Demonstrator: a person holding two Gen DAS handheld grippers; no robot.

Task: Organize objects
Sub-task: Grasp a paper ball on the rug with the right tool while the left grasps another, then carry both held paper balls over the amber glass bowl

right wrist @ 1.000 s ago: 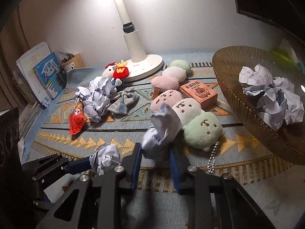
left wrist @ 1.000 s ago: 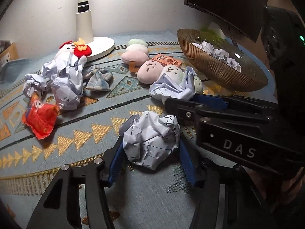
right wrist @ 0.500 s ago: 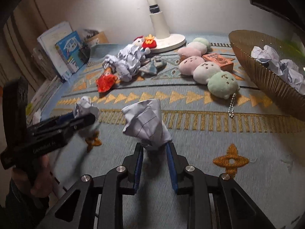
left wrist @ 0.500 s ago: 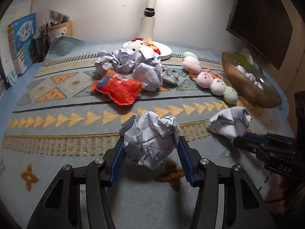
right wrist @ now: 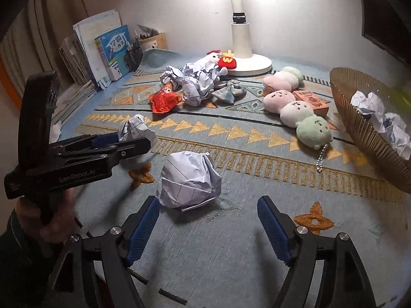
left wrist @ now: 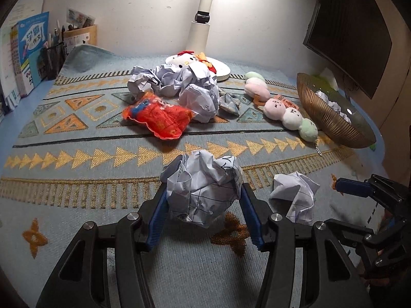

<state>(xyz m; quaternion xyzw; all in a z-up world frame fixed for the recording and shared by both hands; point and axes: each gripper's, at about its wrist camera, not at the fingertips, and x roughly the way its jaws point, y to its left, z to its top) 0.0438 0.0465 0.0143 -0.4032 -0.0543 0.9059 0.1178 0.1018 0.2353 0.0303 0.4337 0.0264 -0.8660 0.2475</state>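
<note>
My left gripper is shut on a crumpled paper ball and holds it above the near part of the mat; it also shows in the right wrist view. My right gripper is open and empty. A second crumpled paper ball lies on the mat just ahead of its fingers; in the left wrist view this ball sits to the right of mine. More crumpled paper is piled at the back with a white cat plush and a red pouch.
A gold wire bowl holding paper balls stands at the right. Round plush toys, a small orange box, a checked bow and a lamp base sit mid-mat. Books stand at the back left.
Both grippers pulled back toward the near edge of the mat. My right gripper opened and let its paper ball drop onto the mat. My left gripper kept its ball.
</note>
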